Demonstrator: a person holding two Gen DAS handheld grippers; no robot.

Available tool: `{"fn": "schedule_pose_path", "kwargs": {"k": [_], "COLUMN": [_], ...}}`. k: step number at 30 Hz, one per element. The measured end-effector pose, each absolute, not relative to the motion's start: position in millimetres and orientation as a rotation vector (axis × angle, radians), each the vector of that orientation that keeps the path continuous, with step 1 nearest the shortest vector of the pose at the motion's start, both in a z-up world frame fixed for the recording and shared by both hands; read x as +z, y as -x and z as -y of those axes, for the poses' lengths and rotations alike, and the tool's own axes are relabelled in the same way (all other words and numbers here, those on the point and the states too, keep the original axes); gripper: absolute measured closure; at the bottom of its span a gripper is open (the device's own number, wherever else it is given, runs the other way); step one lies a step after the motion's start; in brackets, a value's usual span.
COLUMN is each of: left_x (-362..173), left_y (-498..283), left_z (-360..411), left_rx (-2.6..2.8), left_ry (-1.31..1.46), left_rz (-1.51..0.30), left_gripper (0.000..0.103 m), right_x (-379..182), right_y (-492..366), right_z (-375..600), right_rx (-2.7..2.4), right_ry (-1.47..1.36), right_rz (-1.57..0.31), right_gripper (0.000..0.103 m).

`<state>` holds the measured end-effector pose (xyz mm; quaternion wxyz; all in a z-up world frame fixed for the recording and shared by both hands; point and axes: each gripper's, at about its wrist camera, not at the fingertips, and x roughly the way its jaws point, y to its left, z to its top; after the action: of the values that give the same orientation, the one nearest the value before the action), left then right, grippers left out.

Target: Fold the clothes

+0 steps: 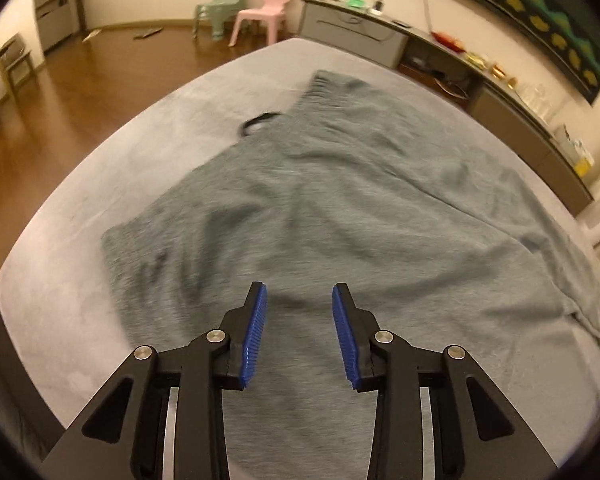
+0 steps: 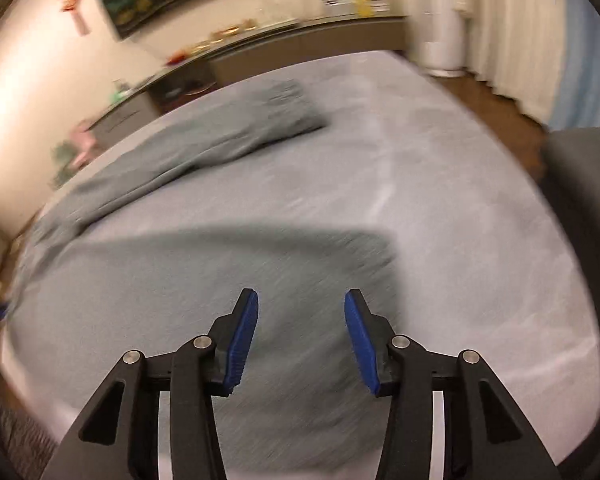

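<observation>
A grey-green long-sleeved top (image 1: 340, 200) lies spread flat on a pale grey padded surface (image 1: 60, 280), its dark collar (image 1: 260, 120) towards the far side. My left gripper (image 1: 300, 292) hangs over the top's near part, open, with nothing between the blue pads (image 1: 256, 328). In the blurred right wrist view the top's body (image 2: 180, 280) lies under my right gripper (image 2: 301, 298). That gripper is also open, with only cloth seen below the gap. One sleeve (image 2: 260, 120) stretches away to the far left. The top's right edge (image 2: 384, 248) ends just beyond the fingertips.
A pink chair (image 1: 266, 8) and a green chair (image 1: 220, 4) stand on the wood floor (image 1: 80, 92) beyond the surface. A low cabinet (image 1: 352, 32) with clutter runs along the wall. A dark object (image 2: 580, 200) sits at the right edge, and a white appliance (image 2: 440, 40) stands by the curtains.
</observation>
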<state>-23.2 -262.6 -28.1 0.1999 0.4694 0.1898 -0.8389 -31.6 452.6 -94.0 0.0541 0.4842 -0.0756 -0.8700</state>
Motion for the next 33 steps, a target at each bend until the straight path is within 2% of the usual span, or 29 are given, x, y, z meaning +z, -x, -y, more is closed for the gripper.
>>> {"fn": "schedule_pose_path", "kwargs": {"k": [6, 9, 13, 15, 18, 20, 22, 26, 29, 30, 32, 33], "left_x": [-48, -50, -50, -47, -28, -13, -6, -11, -15, -15, -14, -13], "left_y": [58, 59, 56, 54, 54, 58, 69, 90, 98, 96, 99, 99], "left_z": [233, 229, 233, 237, 238, 233, 224, 206, 201, 198, 196, 194], "left_rx": [-2.282, -2.259, -2.236, -2.214, -2.289, -2.367, -2.429, -2.483, -2.481, -2.481, -2.488, -2.498], "left_ry": [-1.436, -1.431, -1.424, -1.41, -1.332, -1.279, -1.272, -1.355, -1.401, -1.404, -1.406, -1.41], "left_rz": [-0.438, -0.382, -0.357, -0.364, -0.488, -0.602, -0.723, -0.925, -0.982, -0.984, -0.985, -0.98], "left_gripper": [0.066, 0.057, 0.053, 0.055, 0.055, 0.052, 0.048, 0.048, 0.048, 0.048, 0.048, 0.048], "right_x": [-102, -101, -96, -100, -74, -45, -25, -31, -54, -64, -83, -84], "right_y": [84, 115, 149, 158, 158, 178, 213, 320, 385, 398, 420, 424], "right_z": [-440, -438, -442, -440, -444, -451, -454, -453, -457, -457, -455, -450], "right_rx": [-2.654, -2.645, -2.613, -2.54, -2.484, -2.516, -2.547, -2.607, -2.643, -2.635, -2.608, -2.616], "right_ry": [-1.521, -1.522, -1.54, -1.591, -1.581, -1.465, -1.389, -1.457, -1.54, -1.569, -1.628, -1.613], "right_rz": [-0.085, -0.115, -0.124, -0.129, -0.129, -0.003, 0.097, 0.139, 0.155, 0.157, 0.158, 0.132], "right_gripper": [0.056, 0.055, 0.055, 0.052, 0.051, 0.047, 0.032, 0.029, 0.029, 0.03, 0.044, 0.066]}}
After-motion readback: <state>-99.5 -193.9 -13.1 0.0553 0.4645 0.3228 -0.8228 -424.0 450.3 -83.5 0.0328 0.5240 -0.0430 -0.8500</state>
